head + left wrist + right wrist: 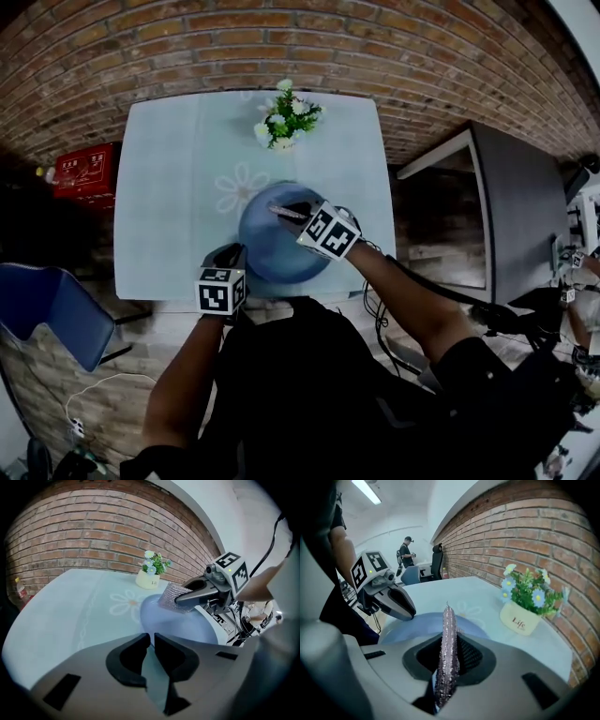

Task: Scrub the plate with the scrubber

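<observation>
On the pale-clothed table [159,187], the blue plate [267,251] is sitting at the near edge. The left gripper [152,641] is pinching its near-left rim, jaws almost together. Over the plate, the right gripper [447,634] is clamping a silvery scrubber [448,663]. Farther off, a small pot [284,142] is holding flowers before the brick wall [281,37].

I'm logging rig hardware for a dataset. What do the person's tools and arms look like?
The left tool and right tool are grey, beak-shaped shells with black pads inside. Each carries a white cube printed with black square markers. The person wears a black top with short sleeves.
</observation>
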`<state>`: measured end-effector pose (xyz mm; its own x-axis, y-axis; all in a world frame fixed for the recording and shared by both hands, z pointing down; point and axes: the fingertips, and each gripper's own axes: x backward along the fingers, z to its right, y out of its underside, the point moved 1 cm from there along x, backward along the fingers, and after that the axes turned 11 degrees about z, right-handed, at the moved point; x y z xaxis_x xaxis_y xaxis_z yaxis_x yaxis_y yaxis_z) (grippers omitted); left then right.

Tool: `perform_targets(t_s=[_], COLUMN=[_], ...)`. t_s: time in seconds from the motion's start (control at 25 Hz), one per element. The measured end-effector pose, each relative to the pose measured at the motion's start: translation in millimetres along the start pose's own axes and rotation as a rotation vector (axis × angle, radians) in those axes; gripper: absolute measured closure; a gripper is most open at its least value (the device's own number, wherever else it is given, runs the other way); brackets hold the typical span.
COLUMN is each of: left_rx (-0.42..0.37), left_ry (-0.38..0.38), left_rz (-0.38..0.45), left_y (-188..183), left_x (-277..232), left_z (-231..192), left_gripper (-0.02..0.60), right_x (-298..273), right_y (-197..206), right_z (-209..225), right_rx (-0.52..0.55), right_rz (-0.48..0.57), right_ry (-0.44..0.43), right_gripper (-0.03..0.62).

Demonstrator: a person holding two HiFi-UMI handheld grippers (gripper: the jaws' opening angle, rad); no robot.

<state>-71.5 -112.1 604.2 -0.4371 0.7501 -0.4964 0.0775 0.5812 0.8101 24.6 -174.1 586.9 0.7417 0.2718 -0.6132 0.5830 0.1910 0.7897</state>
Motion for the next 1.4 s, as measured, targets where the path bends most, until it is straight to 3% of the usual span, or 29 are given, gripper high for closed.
perform_targets(t_s=[0.16, 0.32, 0.44, 0.6, 0.72, 1.12, 1.4], left_rx=[0.009, 0.035, 0.057, 0.048, 0.0, -0.077, -0.079], left_ry=[-0.027, -0.038, -0.057, -0.067, -0.057, -0.029, 0.0], left_rz=[0.001, 0.006, 0.003, -0.026, -0.048, -0.068, -0.083], left_y=[-0.2, -1.5, -1.1, 1.3, 0.8, 1.2, 2.2], left_x=[-0.8, -1.1, -1.3, -2.9, -2.2, -3.4, -7.0], left_z=[0.1, -0.3, -4.5, -5.8, -3.7, 0.6, -0.1], left_gripper=[0.534, 0.534, 0.528, 0.526, 0.525, 0.525, 0.523], right_x=[-6.8, -12.0, -14.6, -18.4, -19.1, -4.5, 7.6], right_y=[9.0, 16.7, 23.6, 34.3, 42.8, 59.4, 73.4], right_z=[17.9, 16.8, 12.7, 10.8, 11.4, 14.0, 2.1], right_rx=[0.103, 0.227, 0.261, 0.235, 0.206, -0.058, -0.183], right_rz=[-0.042, -0.077, -0.1, -0.149, -0.178, -0.215, -0.222], right_ry=[0.007, -0.056, -0.09, -0.09, -0.054, 0.1, 0.202], right_gripper=[0.526, 0.526, 0.526, 0.526, 0.526, 0.525, 0.525])
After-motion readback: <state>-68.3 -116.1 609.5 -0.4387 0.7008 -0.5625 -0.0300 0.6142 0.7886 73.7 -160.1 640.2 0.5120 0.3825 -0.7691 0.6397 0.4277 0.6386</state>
